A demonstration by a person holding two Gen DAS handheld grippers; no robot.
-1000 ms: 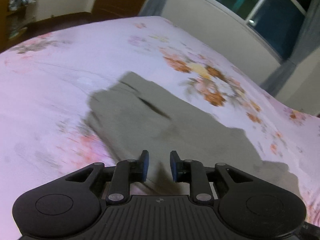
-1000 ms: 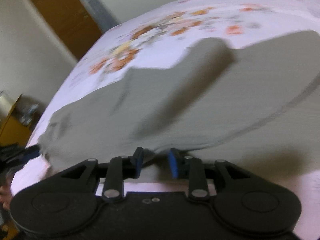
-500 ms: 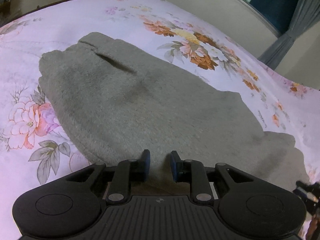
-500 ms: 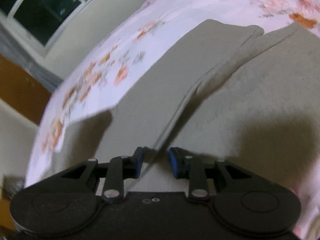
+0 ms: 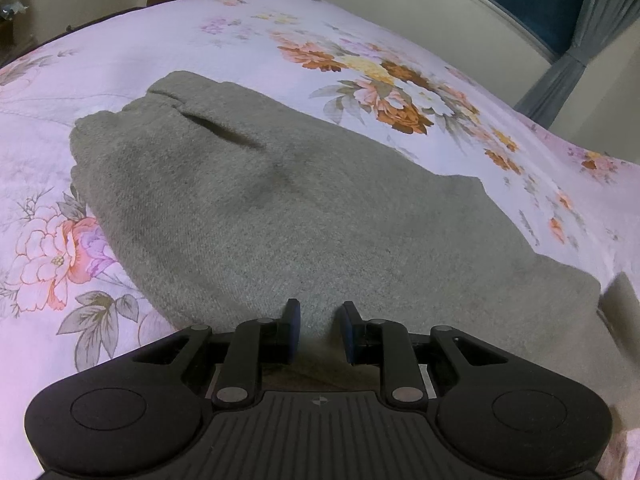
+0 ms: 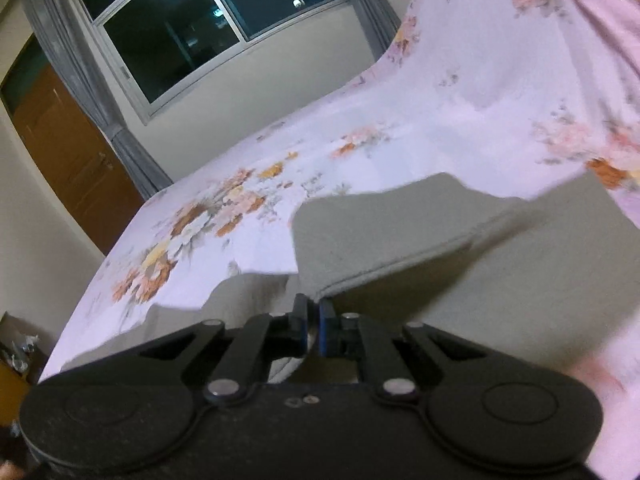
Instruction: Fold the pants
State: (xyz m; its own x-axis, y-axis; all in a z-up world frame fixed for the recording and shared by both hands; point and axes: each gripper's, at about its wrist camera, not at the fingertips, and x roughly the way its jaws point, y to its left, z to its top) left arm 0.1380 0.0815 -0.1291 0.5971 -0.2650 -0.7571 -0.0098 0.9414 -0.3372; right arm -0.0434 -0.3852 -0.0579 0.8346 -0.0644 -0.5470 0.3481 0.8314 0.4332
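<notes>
Grey knit pants (image 5: pixel 280 216) lie flat on the floral bed sheet (image 5: pixel 120 60), waistband and a pocket slit at the far left. My left gripper (image 5: pixel 320 322) is open, low over the near edge of the pants, and holds nothing. In the right wrist view the pants (image 6: pixel 400 232) show a leg edge lifted off the bed. My right gripper (image 6: pixel 313 318) is shut on that fabric edge and holds it raised.
The pink floral sheet (image 6: pixel 400 140) covers the whole bed. A wall with a dark window (image 6: pixel 208 28) and grey curtains stands behind the bed. A brown door (image 6: pixel 68 160) is at the left. A bunched part of the sheet rises at the right.
My right gripper closed on the pants' edge and swung up, bringing the window and wall into view. My left gripper stayed open over the pants and shifted slightly.
</notes>
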